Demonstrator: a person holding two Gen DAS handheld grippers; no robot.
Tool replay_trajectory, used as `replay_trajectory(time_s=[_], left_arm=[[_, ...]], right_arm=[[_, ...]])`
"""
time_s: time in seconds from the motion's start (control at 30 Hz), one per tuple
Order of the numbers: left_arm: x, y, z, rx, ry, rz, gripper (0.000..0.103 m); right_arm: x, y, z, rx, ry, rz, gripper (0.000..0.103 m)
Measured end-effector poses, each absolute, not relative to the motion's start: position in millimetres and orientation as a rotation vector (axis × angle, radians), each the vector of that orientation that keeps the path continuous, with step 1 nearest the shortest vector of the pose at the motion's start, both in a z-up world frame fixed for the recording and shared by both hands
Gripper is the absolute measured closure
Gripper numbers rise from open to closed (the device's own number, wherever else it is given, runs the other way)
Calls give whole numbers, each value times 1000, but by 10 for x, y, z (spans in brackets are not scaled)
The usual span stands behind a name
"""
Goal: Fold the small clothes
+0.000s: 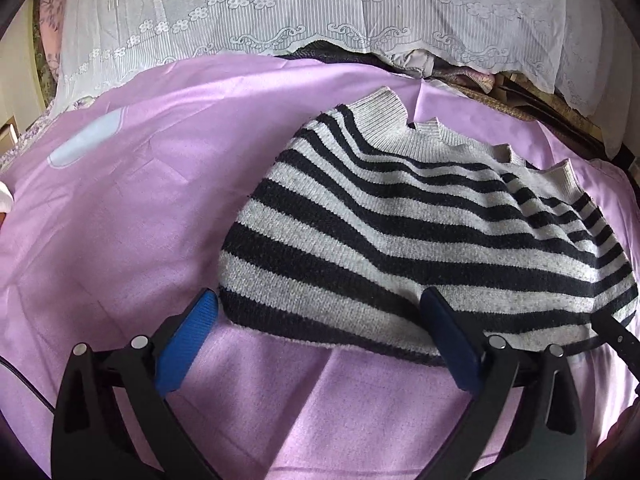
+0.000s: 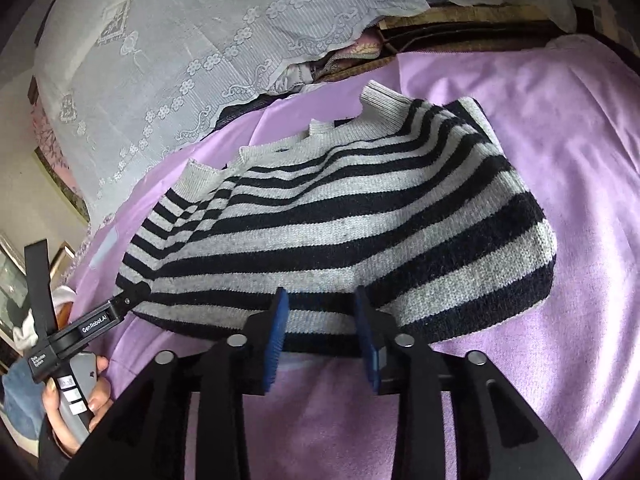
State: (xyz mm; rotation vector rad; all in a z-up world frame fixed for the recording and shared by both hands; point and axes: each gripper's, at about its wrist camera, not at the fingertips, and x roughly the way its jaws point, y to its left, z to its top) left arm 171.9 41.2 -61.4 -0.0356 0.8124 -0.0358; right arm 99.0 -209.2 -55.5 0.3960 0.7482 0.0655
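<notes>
Left tool (image 1: pixel 320 306): blue pads spread wide, released, straddling the near-left corner of the folded grey-and-black striped knit sweater (image 1: pixel 420 236); one finger sits on the knit. Right tool (image 2: pixel 322 300): jaws part-open around the sweater's near hem, pads not pressing on it. Sweater lies folded on the lilac bedsheet (image 1: pixel 140 208). White lace cloth (image 1: pixel 280 12) drapes behind. A hand (image 2: pixel 76 408) grips the left tool's handle.

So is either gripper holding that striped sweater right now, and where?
Neither. The left gripper is wide open around the near corner of the folded black-and-grey striped knit sweater; the right gripper stands open at its near edge, pads not pressing.
</notes>
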Motion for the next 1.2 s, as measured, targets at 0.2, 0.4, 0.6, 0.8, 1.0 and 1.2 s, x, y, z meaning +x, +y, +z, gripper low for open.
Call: replay_trajectory(time_s=[0.2,0.4,0.6,0.8,1.0,1.2], left_arm=[[1663,353,-565,7,783,-23,5],[1602,263,-494,47,743,-31,5],[1554,148,-450,96,705,-49,5],[1719,165,-608,92,807,-64,4],[1609,254,-476,48,736,-68,4],[1670,565,-372,-83,703,-17,4]], right_arm=[[891,-1959,-387,273,683,-20,42],[797,-2218,-258,302,577,-138,31],[915,-2534,-440,432,644,-135,26],[998,-2350,-478,334,693,-132,9],[897,-2377,-421,349,638,-146,10],[777,-2620,-323,377,566,-288,13]])
